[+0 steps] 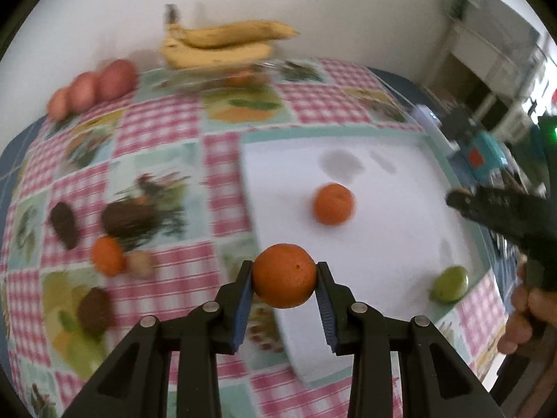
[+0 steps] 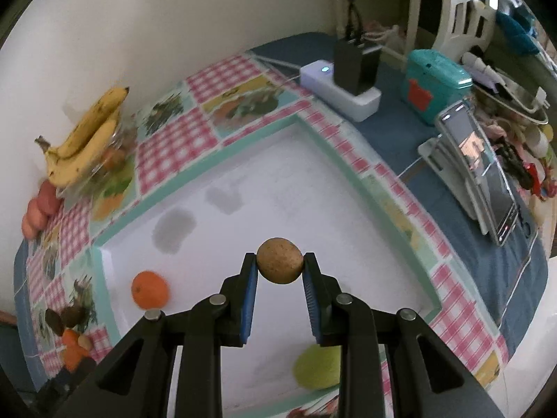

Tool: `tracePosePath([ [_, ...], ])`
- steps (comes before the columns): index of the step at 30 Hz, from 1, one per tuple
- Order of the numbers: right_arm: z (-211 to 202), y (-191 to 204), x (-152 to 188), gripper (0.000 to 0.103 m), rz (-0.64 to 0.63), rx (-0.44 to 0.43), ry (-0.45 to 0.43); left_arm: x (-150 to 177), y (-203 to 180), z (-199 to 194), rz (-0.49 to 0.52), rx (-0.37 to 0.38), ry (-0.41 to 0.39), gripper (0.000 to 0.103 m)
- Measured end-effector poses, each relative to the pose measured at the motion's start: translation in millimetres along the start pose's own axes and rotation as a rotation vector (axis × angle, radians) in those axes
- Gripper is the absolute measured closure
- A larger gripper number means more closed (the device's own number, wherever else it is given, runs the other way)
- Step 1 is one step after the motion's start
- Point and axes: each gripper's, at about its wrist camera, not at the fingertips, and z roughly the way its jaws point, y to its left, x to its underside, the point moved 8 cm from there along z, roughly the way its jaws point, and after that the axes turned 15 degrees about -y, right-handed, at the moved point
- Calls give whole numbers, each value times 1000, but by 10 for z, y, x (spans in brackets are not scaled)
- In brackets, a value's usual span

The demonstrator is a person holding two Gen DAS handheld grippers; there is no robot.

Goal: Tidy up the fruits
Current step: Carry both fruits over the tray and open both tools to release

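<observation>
- Gripping a round, glossy orange (image 1: 283,276), the left gripper (image 1: 283,278) holds it above the white board's (image 1: 393,188) near edge; no long axis.
- Right gripper (image 2: 279,266) clamps a speckled tan-brown fruit (image 2: 279,264), long axis running finger to finger, over the board.

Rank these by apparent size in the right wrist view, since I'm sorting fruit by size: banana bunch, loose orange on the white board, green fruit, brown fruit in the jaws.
1. Banana bunch.
2. Green fruit, partly hidden.
3. Orange and brown fruit look alike; the brown one is nearer the camera, so unranked.

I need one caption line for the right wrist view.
Right gripper holds a brown fruit above the white tray.
</observation>
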Motion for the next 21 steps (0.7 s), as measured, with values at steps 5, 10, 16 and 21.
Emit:
tracePosePath([
  [5,120,-109,10,76,7,15,16,124,-221,169,101,9,20,66],
  [10,244,-153,96,76,23,11,45,244,-296,278,140,10,47,66],
  [16,364,-166,207,76,19,20,78,345,-317,376,186,-9,65,66],
  [21,420,-170,255,75,23,24,89,360,-322,378,208,-19,67,65],
])
